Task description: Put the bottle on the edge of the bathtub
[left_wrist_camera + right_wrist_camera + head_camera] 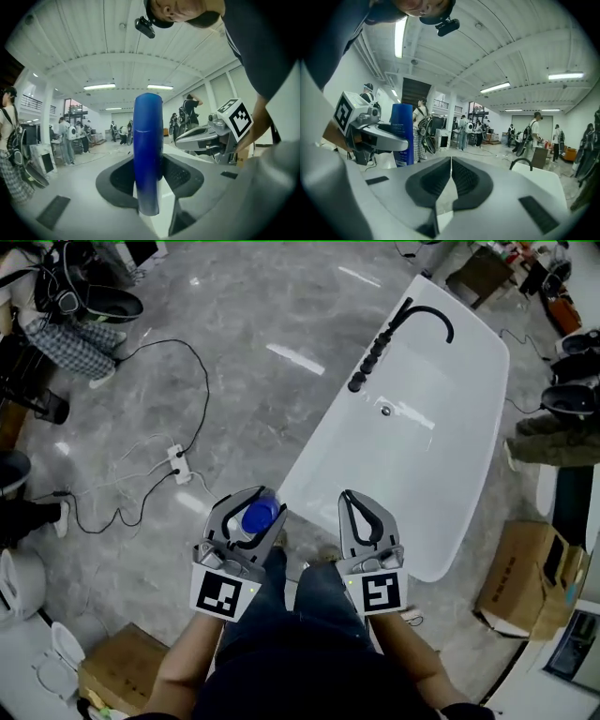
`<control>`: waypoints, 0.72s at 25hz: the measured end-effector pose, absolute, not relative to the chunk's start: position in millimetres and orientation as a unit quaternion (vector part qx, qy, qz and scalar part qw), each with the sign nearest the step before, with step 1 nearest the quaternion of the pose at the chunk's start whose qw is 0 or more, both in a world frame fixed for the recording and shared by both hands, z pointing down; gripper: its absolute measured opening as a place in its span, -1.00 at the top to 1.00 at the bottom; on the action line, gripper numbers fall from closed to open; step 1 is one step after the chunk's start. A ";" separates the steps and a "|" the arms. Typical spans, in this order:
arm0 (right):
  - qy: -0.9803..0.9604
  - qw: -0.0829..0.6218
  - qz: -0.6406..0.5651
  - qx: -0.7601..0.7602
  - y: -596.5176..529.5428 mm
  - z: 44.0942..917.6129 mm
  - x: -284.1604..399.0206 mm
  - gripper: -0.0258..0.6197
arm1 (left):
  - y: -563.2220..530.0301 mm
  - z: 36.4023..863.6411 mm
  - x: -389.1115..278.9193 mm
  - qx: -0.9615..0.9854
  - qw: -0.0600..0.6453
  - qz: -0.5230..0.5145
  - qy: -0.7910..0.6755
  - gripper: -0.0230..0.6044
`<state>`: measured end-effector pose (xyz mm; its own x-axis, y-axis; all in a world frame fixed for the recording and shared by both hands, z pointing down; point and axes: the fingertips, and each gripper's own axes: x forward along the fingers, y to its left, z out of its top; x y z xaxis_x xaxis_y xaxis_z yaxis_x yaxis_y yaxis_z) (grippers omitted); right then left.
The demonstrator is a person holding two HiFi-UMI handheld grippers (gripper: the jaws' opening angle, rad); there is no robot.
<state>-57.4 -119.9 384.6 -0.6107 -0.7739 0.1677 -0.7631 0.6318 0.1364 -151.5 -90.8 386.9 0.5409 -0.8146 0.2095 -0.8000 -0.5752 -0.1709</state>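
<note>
- Bottle [148, 150]: we see it upright, clamped in left hand-held gripper [251, 510], held near the close end of bathtub [450, 465].
- Right hand-held gripper [451, 164]: we note jaws together, nothing between them.

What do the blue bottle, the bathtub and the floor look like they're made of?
Bottle: probably plastic, smooth glossy blue with soft highlights along its side.
Bathtub: glossy white, acrylic or enamel; the sheen alone doesn't say which.
Floor: polished grey stone or stone-look tile, faintly veined and mirroring the ceiling lights.
</note>
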 end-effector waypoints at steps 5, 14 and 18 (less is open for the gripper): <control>-0.882 0.126 -0.014 0.454 -109.6 414.4 -58.9 0.83 | -98.6 421.4 -140.0 -0.905 0.016 -0.123 0.406 0.37; -0.887 0.202 0.018 0.414 -114.1 510.1 -50.0 0.83 | -125.9 495.3 -110.3 -0.923 -0.016 -0.125 0.365 0.37; -0.889 0.216 0.030 0.403 -127.9 547.2 -48.1 0.83 | -140.2 533.1 -106.2 -0.917 -0.021 -0.132 0.375 0.37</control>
<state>-48.1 -127.9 547.2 -0.5828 -0.7029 0.4077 -0.7285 0.6742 0.1211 -106.2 -140.2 533.1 0.6840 -0.6820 0.2588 -0.6931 -0.7182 -0.0608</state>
